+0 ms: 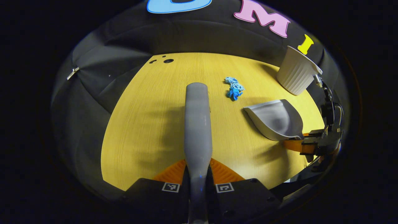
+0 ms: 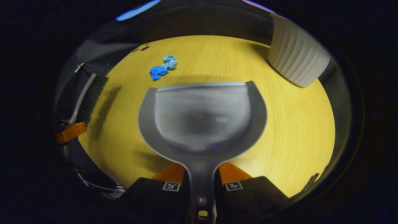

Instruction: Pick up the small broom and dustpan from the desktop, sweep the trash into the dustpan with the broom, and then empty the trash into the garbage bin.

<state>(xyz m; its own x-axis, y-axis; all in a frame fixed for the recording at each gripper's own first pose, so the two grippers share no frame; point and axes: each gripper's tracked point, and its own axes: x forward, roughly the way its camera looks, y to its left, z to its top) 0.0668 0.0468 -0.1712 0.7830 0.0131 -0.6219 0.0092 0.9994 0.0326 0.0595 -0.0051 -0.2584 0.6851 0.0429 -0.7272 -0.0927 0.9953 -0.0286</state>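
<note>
**Broom and dustpan both in hand above the desktop, trash unswept**

The left gripper has its two orange fingers pressed against either side of the grey handle of the small broom, which runs straight away from the camera over the yellow wooden desktop. In the right gripper view the same broom appears at the far left, its dark bristles facing the desk, with the left gripper's orange finger at its base.

The right gripper is closed on the narrow neck of the grey dustpan, an orange finger on each side. The pan's flat front lip points toward the trash. In the left gripper view the dustpan sits to the right of the broom, with the right gripper gripping its handle.

The trash, crumpled blue paper, lies on the desktop beyond the dustpan's lip, apart from both tools; in the right gripper view it reads as two wads touching each other.

A white ribbed garbage bin stands on the desk to the right of the dustpan, past its front edge.
</note>
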